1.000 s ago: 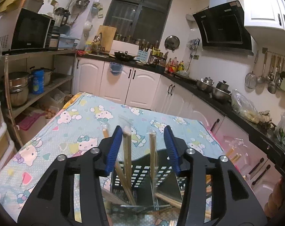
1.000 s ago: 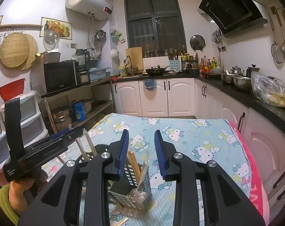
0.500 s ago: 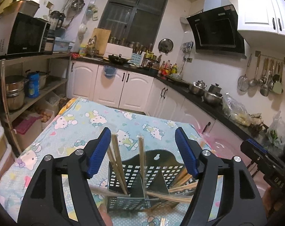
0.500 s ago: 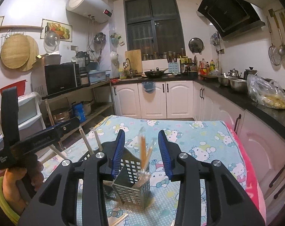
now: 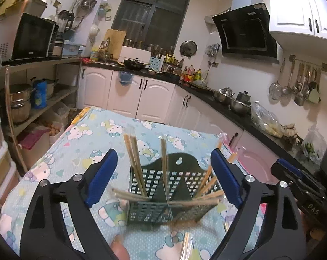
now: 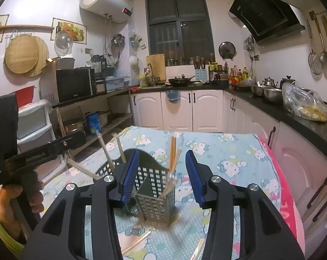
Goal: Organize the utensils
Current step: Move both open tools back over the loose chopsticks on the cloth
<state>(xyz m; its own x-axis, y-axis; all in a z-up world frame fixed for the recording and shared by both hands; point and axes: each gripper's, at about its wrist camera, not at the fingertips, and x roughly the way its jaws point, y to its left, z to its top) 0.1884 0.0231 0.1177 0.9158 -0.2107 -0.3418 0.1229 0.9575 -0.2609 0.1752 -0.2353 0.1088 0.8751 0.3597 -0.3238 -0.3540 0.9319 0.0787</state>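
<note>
Two grippers face the perforated utensil caddy (image 5: 163, 197) near the table's (image 5: 94, 134) front edge — left gripper (image 5: 163, 177) opening wide, right gripper (image 6: 162, 175) also opening, neither pressing it. Chopsticks (image 5: 135, 162) stand inside — "DAS" marks the right tool.

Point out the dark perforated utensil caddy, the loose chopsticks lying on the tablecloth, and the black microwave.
Dark perforated utensil caddy (image 5: 151, 213): left wrist view, front wall.
Loose wooden chopsticks on the tablecloth (image 6: 134, 241): right wrist view, mid-shaft.
Black microwave (image 6: 73, 85): right wrist view, door.
</note>
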